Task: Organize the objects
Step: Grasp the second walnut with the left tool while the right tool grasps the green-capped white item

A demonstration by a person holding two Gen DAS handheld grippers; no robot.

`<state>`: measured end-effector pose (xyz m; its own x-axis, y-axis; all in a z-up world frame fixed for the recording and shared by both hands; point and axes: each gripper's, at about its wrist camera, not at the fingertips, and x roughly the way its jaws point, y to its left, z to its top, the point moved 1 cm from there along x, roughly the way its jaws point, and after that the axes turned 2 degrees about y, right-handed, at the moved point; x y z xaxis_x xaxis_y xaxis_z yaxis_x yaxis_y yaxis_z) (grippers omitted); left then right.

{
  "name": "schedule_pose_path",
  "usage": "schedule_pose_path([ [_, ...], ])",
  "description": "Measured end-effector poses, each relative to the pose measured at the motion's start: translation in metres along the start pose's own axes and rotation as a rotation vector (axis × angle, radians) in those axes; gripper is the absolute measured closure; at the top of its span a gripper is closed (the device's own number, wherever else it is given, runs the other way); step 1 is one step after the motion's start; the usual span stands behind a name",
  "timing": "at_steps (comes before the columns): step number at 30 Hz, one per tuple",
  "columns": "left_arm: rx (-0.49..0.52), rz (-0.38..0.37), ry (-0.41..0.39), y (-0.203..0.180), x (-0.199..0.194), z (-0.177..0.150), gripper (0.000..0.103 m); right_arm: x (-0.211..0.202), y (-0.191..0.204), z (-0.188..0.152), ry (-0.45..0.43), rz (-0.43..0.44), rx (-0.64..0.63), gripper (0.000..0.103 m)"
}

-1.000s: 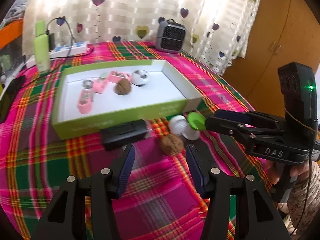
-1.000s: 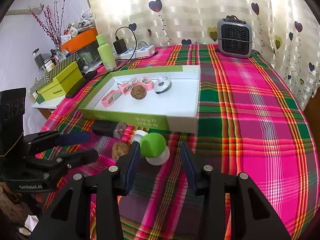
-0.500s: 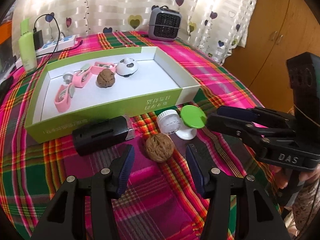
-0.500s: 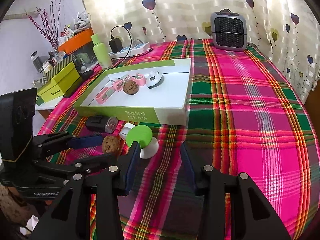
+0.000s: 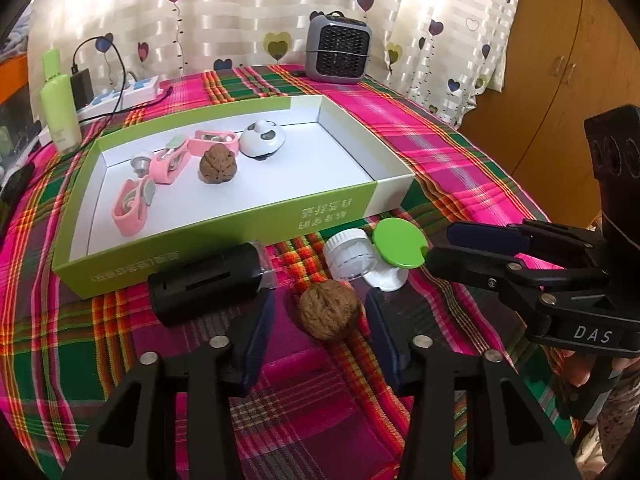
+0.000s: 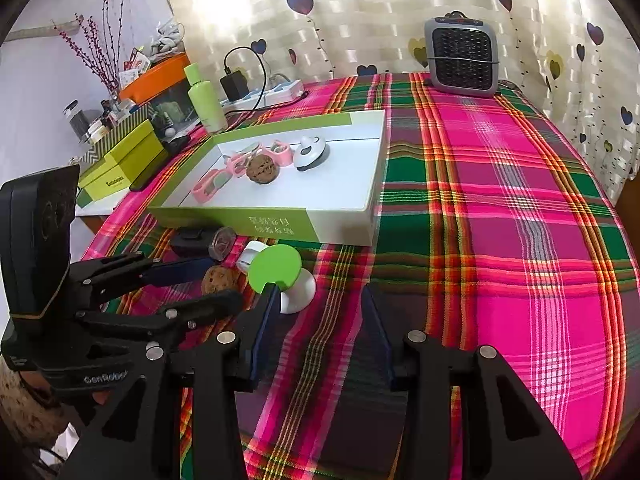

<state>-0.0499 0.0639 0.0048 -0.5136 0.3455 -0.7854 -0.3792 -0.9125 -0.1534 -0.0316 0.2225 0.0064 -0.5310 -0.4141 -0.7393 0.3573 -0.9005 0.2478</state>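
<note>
a: now closer than a second ago — left gripper [image 5: 318, 320] pushed forward, blue-padded fingers [image 5: 256, 336] spread apart and straddling the wrinkled brown walnut [image 5: 329, 312] on the plaid tablecloth [image 5: 320, 420]. not clamped yet, gaps visible on both sides of the shell.

b: so lined up for a pick, probably. hard, ridged, roundish shell; likely to roll or squirt out if pinched off-centre.

a: agreed. right gripper [image 6: 316, 320] also open, holding nothing, parked just beside the green-topped white plastic stand [image 6: 280, 276]; left pad nearly touching the disc's edge.

b: smooth and glossy, that one, flat round top on a flared base. next out?

a: small white ribbed plastic jar [image 5: 349, 254] just behind the walnut, then a matte black cylinder with clear cap [image 5: 206, 282] lying on its side against the box wall.

b: and the shallow green-and-white cardboard box [image 5: 224, 236]?

a: just beyond, holding a second walnut [image 5: 218, 162], pink rubbery clips [image 5: 130, 206] and a white domed gadget [image 5: 262, 143]. likely destination for the four loose pieces.

b: further back?

a: pale green bottle [image 5: 59, 110], white power strip [image 5: 120, 98], grey grilled heater [image 5: 338, 54], heart-print curtain [image 5: 240, 12].
</note>
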Motion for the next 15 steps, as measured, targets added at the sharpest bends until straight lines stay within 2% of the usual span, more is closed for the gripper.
schedule_pose_path([
  [4, -0.019, 0.002, -0.004, 0.005, -0.001, 0.000, 0.074, 0.001, 0.003, -0.001, 0.007, 0.015, -0.019, 0.060],
  [15, -0.032, 0.008, -0.004, 0.010, -0.007, -0.008, 0.074, 0.014, 0.021, 0.004, 0.022, 0.019, -0.104, 0.060],
])
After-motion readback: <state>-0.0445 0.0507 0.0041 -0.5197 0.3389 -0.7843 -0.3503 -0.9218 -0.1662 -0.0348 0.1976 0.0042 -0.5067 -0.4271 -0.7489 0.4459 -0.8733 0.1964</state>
